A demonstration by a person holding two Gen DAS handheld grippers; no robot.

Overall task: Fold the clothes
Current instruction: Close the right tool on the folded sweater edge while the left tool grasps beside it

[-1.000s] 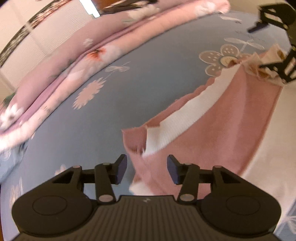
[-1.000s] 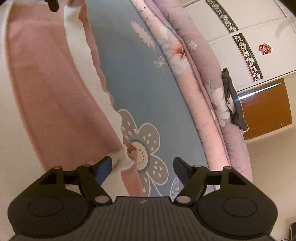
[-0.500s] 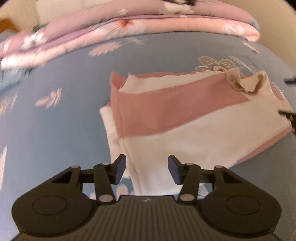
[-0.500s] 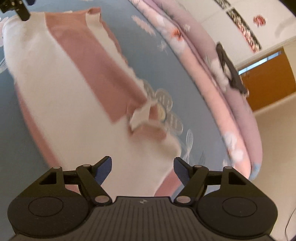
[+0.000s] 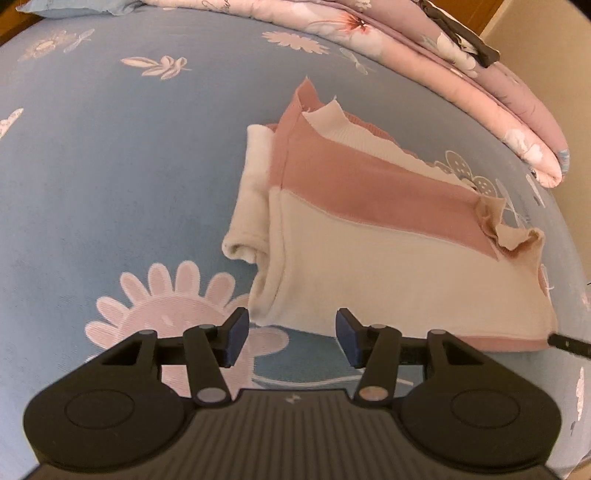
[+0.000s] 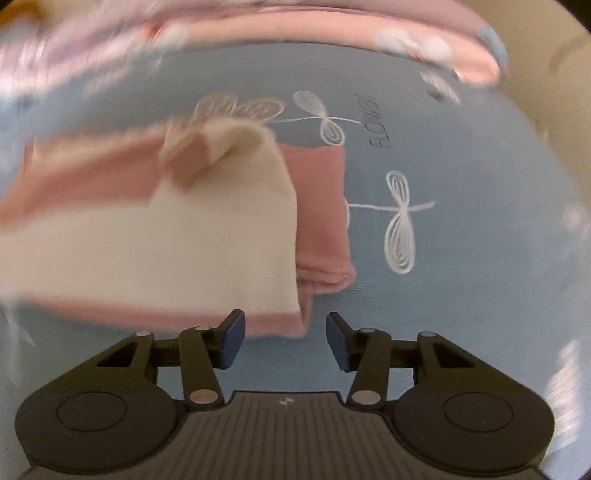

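Observation:
A pink and cream sweater [image 5: 369, 236] lies folded on the blue flowered bed sheet [image 5: 129, 166]. My left gripper [image 5: 291, 338] hovers at its near left edge, open, with nothing between the pads. In the blurred right wrist view the same sweater [image 6: 166, 236] fills the left half, a pink folded layer sticking out on its right. My right gripper [image 6: 284, 338] sits just off the sweater's near right corner; its jaws are closing on empty air above the sheet. A dark tip of the right gripper [image 5: 569, 345] shows at the left view's right edge.
A rolled pink flowered quilt [image 5: 461, 74] runs along the far side of the bed, with a dark strap [image 5: 469, 37] lying on it. A blue pillow [image 5: 74, 7] sits at the far left. Beige floor [image 5: 554, 92] lies beyond the bed's right edge.
Both grippers rolled and drew back from the sweater's far edge to its near side. The sweater now lies flat, let go. The right jaws have narrowed.

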